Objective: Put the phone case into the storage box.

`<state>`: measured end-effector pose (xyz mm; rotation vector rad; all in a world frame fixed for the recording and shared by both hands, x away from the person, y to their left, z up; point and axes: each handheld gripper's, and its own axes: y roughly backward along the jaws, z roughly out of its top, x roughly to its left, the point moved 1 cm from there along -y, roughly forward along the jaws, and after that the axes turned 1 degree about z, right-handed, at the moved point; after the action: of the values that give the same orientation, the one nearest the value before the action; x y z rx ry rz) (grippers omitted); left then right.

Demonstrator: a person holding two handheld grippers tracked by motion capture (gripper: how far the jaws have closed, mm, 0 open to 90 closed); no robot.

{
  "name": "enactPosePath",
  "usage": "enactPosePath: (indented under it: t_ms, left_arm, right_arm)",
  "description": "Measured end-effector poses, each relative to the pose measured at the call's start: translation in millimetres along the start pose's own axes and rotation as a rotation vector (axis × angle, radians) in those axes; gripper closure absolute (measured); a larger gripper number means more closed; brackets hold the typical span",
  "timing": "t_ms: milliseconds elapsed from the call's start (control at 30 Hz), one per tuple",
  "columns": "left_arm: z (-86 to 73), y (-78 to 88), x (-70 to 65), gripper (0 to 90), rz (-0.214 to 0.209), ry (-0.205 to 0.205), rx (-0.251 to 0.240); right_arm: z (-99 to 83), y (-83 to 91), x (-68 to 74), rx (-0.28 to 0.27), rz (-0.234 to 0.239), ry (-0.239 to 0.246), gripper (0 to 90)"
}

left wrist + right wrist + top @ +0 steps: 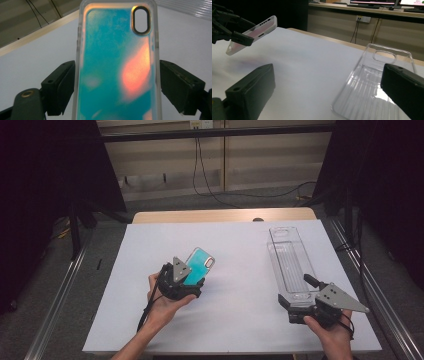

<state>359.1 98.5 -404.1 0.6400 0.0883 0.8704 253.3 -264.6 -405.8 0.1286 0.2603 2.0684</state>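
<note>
High view shows the left gripper [192, 282] holding a teal phone case [199, 265] off the white tabletop [235, 315], while the right gripper [295, 307] sits at the near end of a clear plastic tray [291, 262] that lies flat farther right. In the left gripper view the phone case [116, 65] stands between the two jaws, its long axis running straight out ahead of them and its camera cut-out at the far end; the jaws are clamped on its two long edges, so they stand fairly wide. In the right gripper view the jaws are apart with nothing between them; the clear plastic tray [372, 90] starts just ahead of the right-hand jaw and stretches away from it, its long axis roughly in line with the jaws. From there the held case [252, 32] hangs well off to the left, tilted, and apart from the tray. The right hand is plainly the nearer one to the tray, likely placed to steady or grip its near end. The likely next move is carrying the case across toward the tray and lining up the two long axes, which at present stand at an angle to each other.
</note>
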Motion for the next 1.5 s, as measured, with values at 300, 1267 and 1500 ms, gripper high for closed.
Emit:
enactPosePath:
  t_ms: [300,1267,1500]
  left_arm:
    - [0.4,-6.0,-14.9,17.2,-0.022,0.01,-0.011]
    - [11.6,-21.3,-42.5,17.3,0.056,-0.086,-0.103]
    - [5.6,-20.7,-47.4,17.3,0.068,-0.106,-0.106]
  right_arm:
    - [20.2,-34.8,18.8,0.048,0.031,0.026,1.6]
    - [34.7,-101.6,40.3,0.124,0.135,-0.004,7.2]
    - [36.4,-106.9,43.2,0.16,0.137,-0.052,8.9]
